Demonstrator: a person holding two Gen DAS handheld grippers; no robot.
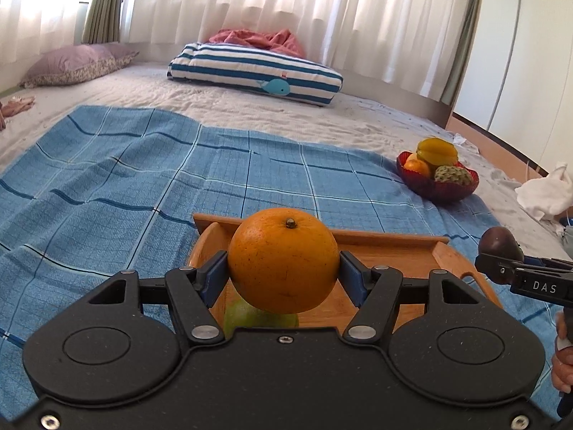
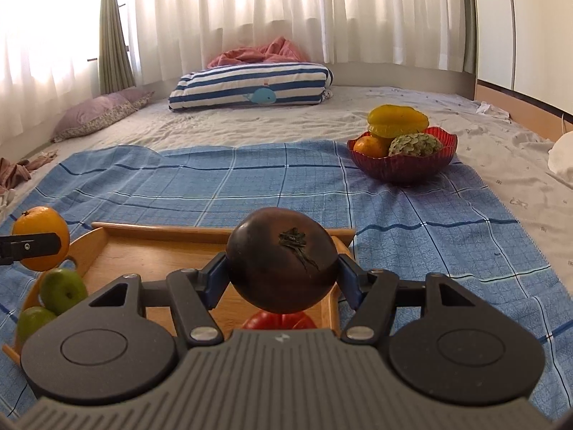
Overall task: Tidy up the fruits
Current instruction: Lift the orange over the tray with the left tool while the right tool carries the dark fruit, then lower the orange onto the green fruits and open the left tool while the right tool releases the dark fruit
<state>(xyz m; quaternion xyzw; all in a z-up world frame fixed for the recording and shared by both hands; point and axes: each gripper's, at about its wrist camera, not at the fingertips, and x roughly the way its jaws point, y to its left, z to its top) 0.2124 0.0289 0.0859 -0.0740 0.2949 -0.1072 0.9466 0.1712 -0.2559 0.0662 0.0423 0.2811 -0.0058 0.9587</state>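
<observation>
An orange (image 1: 283, 259) is sitting squarely between the jaws of the left gripper (image 1: 283, 277), held above the wooden tray (image 1: 386, 251) and a green fruit (image 1: 247, 317). A dark purple fruit (image 2: 283, 259) is sitting between the jaws of the right gripper (image 2: 283, 279), above a red fruit (image 2: 279, 320) on the tray. The tray is lying on a blue checked cloth (image 1: 125, 186) spread over a bed (image 2: 222, 132), with a red bowl (image 2: 401, 165) of fruit farther back and white curtains (image 2: 286, 10) behind. Each pair of jaws is clamping its fruit from both sides.
</observation>
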